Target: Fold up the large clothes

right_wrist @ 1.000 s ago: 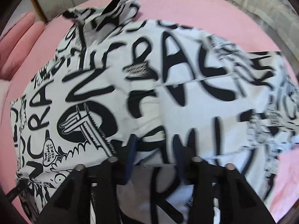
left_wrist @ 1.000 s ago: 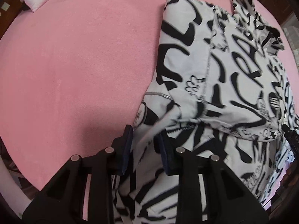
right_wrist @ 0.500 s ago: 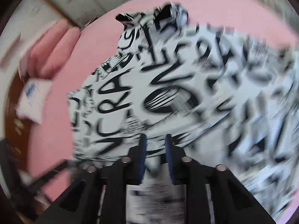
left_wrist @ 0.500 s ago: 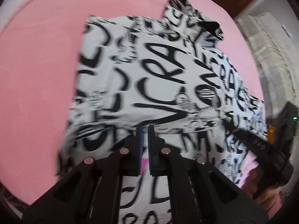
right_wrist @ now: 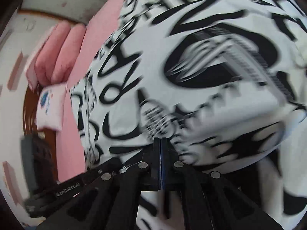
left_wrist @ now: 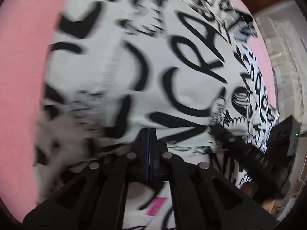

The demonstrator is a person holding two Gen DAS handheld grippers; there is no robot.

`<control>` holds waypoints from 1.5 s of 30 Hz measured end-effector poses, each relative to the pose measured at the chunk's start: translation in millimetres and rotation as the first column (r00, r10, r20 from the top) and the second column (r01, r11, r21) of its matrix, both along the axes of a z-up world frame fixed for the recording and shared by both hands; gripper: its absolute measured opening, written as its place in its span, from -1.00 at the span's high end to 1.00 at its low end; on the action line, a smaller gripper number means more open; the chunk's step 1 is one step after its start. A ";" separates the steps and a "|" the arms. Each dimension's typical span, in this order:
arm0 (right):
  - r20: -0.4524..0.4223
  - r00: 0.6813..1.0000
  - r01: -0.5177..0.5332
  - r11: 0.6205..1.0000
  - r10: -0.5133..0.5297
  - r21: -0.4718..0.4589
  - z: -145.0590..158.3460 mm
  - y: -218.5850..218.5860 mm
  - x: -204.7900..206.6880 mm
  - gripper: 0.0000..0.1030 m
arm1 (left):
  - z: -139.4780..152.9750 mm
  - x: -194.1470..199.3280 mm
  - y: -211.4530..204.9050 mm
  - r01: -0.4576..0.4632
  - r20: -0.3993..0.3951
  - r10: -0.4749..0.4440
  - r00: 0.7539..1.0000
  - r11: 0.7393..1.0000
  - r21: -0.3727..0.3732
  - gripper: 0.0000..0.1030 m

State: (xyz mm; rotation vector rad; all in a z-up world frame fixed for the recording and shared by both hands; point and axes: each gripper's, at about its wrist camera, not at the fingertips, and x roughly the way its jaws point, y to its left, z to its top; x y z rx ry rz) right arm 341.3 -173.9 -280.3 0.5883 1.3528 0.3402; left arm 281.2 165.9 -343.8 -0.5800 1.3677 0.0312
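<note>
Centre of both frames: one black-and-white printed garment (left_wrist: 163,80) on pink bed (left_wrist: 23,67). Two pillows (right_wrist: 55,57), upper left. Left claw (left_wrist: 149,134), right claw (right_wrist: 160,143): jaws together, nothing visibly between, over garment's near edge.

I am looking down at the large white garment printed with black lettering (left_wrist: 172,67), which is lying spread on the round pink bed (left_wrist: 23,76). My left tool (left_wrist: 149,132) is sitting over its near edge, and my right tool (left_wrist: 249,149) is lying to the right of it. In the right wrist view, pink pillows (right_wrist: 57,51) are resting left of the garment.
</note>
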 end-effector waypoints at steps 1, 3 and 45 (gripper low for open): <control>0.016 0.999 0.032 0.999 -0.031 -0.027 3.1 -12.0 0.4 1.00 | 2.5 -6.8 10.4 -0.027 0.008 0.027 1.000 1.000 0.003 1.00; 0.055 0.997 0.064 0.994 -0.059 -0.090 13.0 -30.7 -0.1 0.99 | 10.4 -18.3 27.0 -0.065 0.038 0.065 0.997 0.998 -0.004 1.00; 0.181 0.981 0.099 0.982 -0.069 -0.163 20.6 43.9 127.0 1.00 | 38.9 132.4 127.9 -0.105 0.252 0.074 0.965 0.988 0.111 1.00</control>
